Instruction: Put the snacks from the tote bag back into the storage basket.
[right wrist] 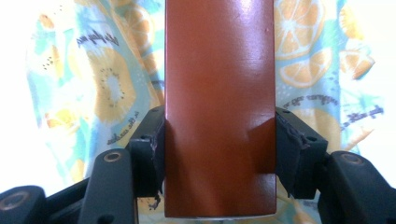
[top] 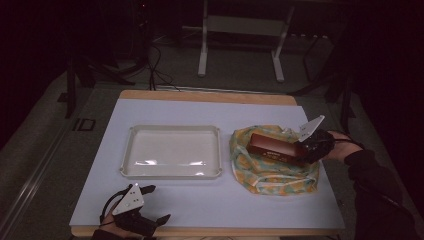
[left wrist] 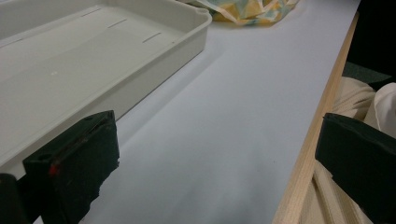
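overhead camera faces forward; claw cameras sit close, sharing the cloth (top: 272, 167).

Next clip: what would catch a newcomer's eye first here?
Probably the brown box, clamped at its near end by the right hand-held gripper over a fruit-print cloth on the table's right side. Next, the empty white tray at the middle. The left hand-held gripper waits open at the near left edge, holding nothing.

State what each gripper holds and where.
Right gripper clamps the glossy brown rectangular box across its near end; left gripper holds nothing.
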Tool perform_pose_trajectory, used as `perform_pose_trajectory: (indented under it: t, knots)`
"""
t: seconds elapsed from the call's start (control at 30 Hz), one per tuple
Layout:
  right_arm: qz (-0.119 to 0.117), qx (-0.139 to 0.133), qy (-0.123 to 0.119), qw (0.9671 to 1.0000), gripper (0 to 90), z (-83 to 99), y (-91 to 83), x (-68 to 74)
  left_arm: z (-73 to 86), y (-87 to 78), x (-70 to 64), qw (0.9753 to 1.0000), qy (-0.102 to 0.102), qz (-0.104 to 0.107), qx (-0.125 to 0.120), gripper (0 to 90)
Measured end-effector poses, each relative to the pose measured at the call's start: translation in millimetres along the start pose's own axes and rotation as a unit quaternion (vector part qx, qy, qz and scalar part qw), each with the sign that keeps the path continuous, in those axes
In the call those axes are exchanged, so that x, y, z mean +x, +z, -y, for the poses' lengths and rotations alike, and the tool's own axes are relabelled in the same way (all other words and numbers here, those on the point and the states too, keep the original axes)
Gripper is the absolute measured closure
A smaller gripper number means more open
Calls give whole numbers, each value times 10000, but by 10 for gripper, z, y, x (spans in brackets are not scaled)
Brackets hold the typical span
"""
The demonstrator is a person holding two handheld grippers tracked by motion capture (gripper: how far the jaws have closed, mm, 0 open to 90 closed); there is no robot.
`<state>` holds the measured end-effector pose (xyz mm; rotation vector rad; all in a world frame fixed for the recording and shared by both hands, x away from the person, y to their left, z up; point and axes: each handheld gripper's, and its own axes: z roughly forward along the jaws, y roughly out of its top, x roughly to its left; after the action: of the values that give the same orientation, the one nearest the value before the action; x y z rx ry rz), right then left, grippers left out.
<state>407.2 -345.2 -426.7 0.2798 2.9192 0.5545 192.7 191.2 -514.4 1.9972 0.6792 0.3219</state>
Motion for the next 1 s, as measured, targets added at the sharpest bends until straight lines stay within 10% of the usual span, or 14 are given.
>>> perform_pose_trajectory:
  t: [1.0]
  knots:
    - [273,-83,-386,9988,429,-499,-415,-37,-1,0,-11,10000,39,17,18,0]
